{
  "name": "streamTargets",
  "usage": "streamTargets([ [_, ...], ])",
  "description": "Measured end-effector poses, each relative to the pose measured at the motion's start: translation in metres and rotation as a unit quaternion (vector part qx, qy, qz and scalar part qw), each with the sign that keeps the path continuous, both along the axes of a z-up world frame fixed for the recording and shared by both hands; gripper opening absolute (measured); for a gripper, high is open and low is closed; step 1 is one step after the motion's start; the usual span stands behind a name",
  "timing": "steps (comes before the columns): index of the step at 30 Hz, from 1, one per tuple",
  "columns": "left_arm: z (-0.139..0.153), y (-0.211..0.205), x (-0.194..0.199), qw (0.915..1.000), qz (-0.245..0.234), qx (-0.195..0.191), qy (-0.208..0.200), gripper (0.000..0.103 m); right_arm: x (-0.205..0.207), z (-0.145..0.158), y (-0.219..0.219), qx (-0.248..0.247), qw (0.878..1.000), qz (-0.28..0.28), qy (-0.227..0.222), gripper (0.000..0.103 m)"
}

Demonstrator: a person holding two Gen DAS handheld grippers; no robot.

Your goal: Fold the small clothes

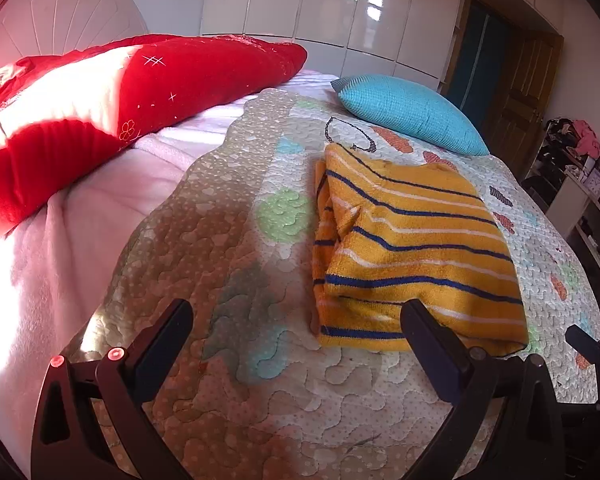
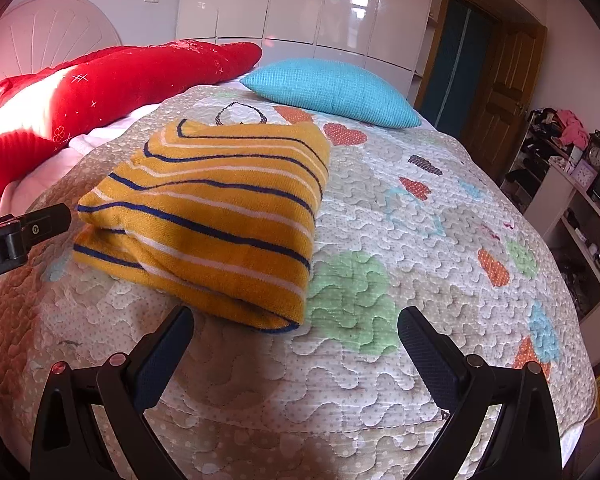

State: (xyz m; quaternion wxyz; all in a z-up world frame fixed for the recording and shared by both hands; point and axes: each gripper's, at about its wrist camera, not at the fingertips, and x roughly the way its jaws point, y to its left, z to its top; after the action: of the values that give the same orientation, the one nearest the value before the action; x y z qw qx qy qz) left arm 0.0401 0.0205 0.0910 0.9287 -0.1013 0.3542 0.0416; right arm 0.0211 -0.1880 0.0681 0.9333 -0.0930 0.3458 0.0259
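The sweater (image 1: 416, 248), yellow with navy and white stripes, lies folded into a thick block on the quilt (image 1: 228, 280). In the left wrist view it sits centre-right; in the right wrist view it sits left of centre (image 2: 216, 216), folded edge toward the camera. Nothing is touching it.

Left claw (image 1: 296, 340) is released, fingers spread wide over bare quilt at the bottom of the frame, its right finger overlapping the sweater's near corner in the picture; whether it touches is unclear. Right claw (image 2: 296, 340) is released too, wide apart and empty, hovering just short of the sweater's near edge. The left claw also pokes in at the left edge of the right wrist view (image 2: 32, 232), beside the sweater's left side.

Beyond the sweater, upper centre, a blue pillow (image 2: 332, 92) rests on the quilt. At upper left a red blanket (image 1: 140, 92) lies heaped on the bed, with the wardrobe (image 2: 320, 4) along the top.
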Motion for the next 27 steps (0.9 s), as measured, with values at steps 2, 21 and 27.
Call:
streamTargets([
  [2,0.001,-0.001,-0.002,1.0,-0.003,0.001,-0.001,0.103,-0.001,0.0,0.0,-0.001,1.0,0.0,0.001,0.103],
  [21,0.002,0.001,-0.005,0.9998,-0.015,-0.016,0.0,0.103,0.015,0.011,0.009,0.008,1.0,-0.005,0.007,0.103],
  [27,0.0,-0.001,-0.004,0.9997,-0.016,-0.016,0.004,0.103,0.016,0.009,0.006,0.012,1.0,-0.005,0.01,0.103],
])
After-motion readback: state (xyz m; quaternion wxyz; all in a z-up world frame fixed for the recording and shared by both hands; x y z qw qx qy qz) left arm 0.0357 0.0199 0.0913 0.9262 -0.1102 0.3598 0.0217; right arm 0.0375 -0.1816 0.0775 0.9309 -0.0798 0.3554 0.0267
